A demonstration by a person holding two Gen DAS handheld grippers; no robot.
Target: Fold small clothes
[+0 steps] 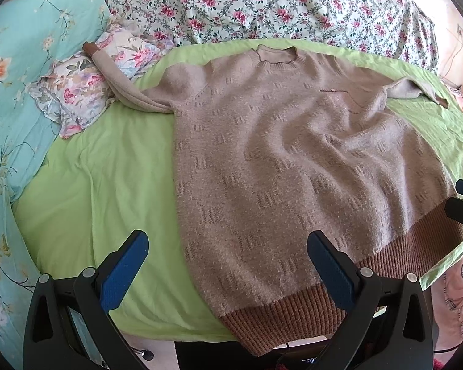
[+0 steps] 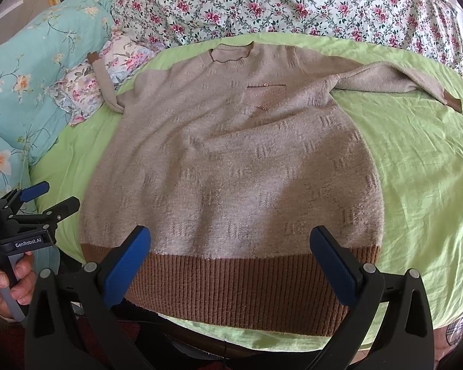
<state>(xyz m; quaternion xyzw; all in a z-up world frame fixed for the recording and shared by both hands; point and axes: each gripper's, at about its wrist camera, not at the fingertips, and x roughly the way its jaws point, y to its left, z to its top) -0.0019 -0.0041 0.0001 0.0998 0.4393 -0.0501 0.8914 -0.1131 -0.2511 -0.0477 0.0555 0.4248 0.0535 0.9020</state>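
A beige knit sweater [image 1: 293,160] [image 2: 231,166] with a brown ribbed hem lies flat, front up, on a green sheet [image 1: 102,185] [image 2: 416,169]. Its neck points away from me. One sleeve [image 1: 117,80] reaches up onto a floral pillow, the other sleeve [image 2: 401,83] stretches out to the right. My left gripper [image 1: 228,246] hovers open over the sweater's lower left edge. My right gripper [image 2: 231,243] is open just above the brown hem [image 2: 247,289], with nothing between its fingers. The left gripper [image 2: 49,197] also shows at the left of the right wrist view, held by a hand.
A small floral pillow [image 1: 86,92] and a turquoise flowered quilt [image 1: 21,71] lie at the left. A white quilt with pink flowers [image 1: 262,3] is bunched along the far side. The bed's near edge runs just below the hem. Bare green sheet lies on both sides of the sweater.
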